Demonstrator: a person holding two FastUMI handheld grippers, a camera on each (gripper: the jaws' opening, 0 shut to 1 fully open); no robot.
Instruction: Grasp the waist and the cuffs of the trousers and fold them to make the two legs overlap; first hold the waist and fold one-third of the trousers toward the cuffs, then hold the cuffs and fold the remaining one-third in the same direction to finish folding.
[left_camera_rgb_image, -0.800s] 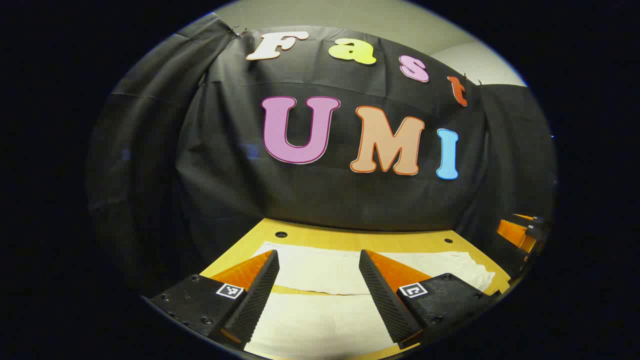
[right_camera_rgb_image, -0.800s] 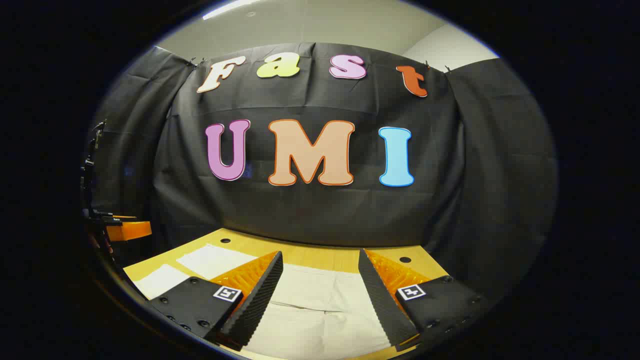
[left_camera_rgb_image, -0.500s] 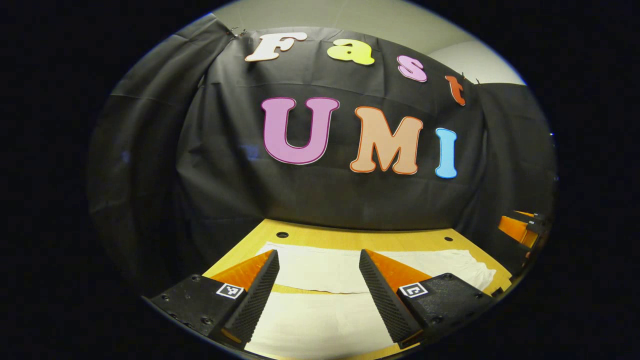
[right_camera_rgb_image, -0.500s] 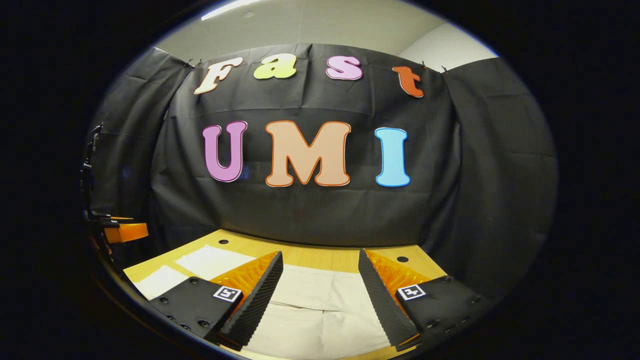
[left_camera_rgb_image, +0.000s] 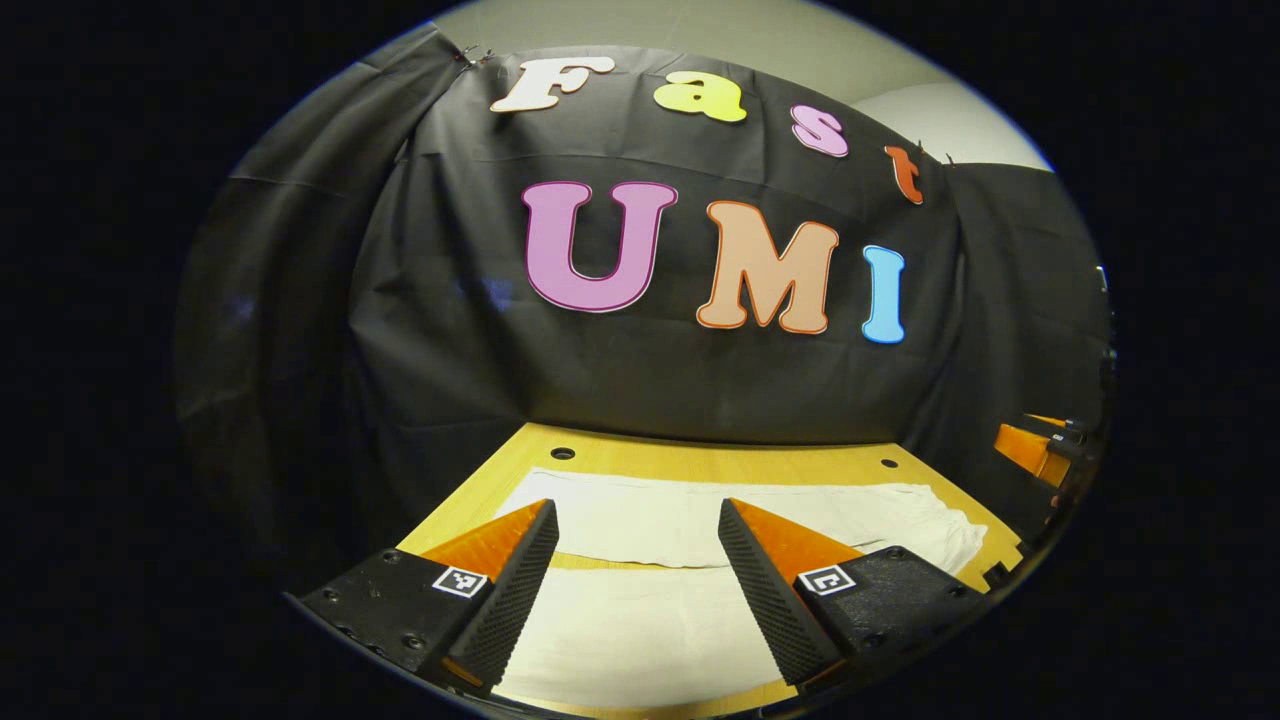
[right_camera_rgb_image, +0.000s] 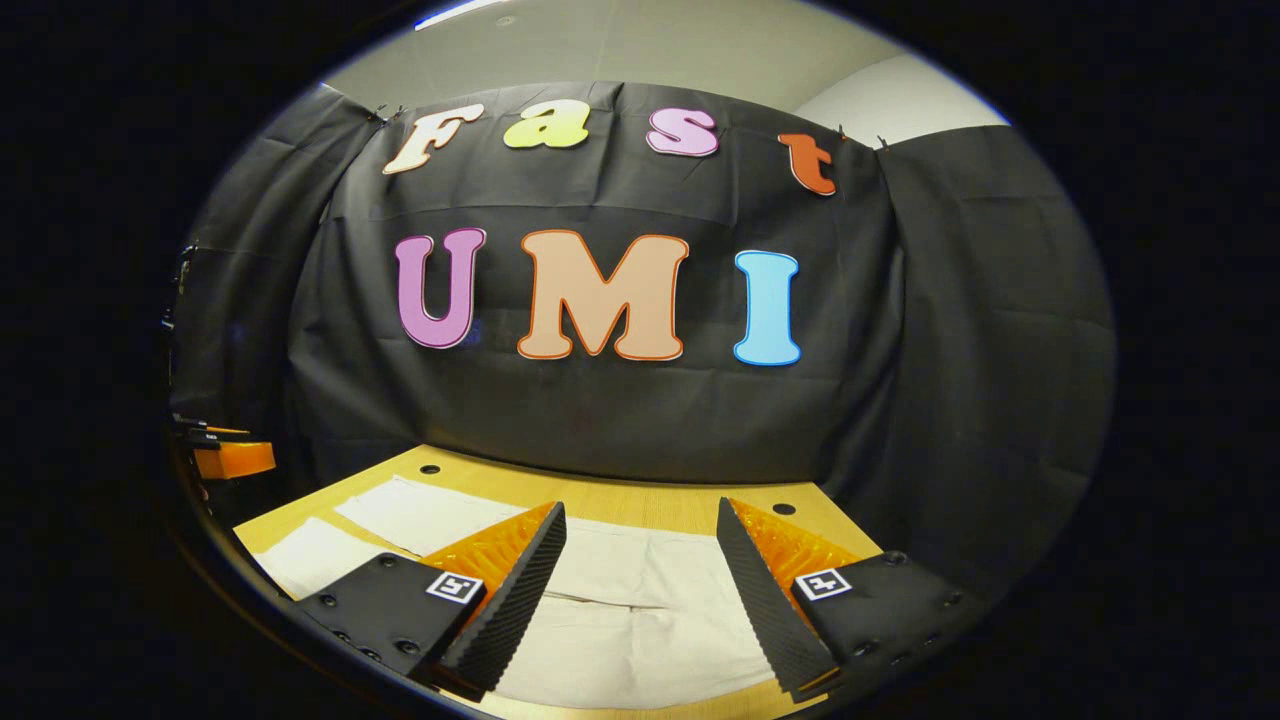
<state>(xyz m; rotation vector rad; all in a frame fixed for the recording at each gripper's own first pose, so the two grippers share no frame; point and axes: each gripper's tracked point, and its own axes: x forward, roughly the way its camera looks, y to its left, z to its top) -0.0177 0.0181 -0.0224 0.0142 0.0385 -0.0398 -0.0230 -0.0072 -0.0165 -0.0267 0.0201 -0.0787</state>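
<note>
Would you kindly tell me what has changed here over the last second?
Both views take in slightly more of the wooden table; its far edge sits higher, so both grippers seem to have tipped slightly. The white trousers lie spread, untouched; left gripper and right gripper remain open.

Near part of trousers (left_camera_rgb_image: 640, 630) is covered by left gripper (left_camera_rgb_image: 637, 590) and cut off at the bottom edge. In the right gripper view, trousers (right_camera_rgb_image: 640, 640) are partly hidden behind right gripper (right_camera_rgb_image: 640, 595); the far gripper (right_camera_rgb_image: 232, 458) is clipped at the left edge.
</note>
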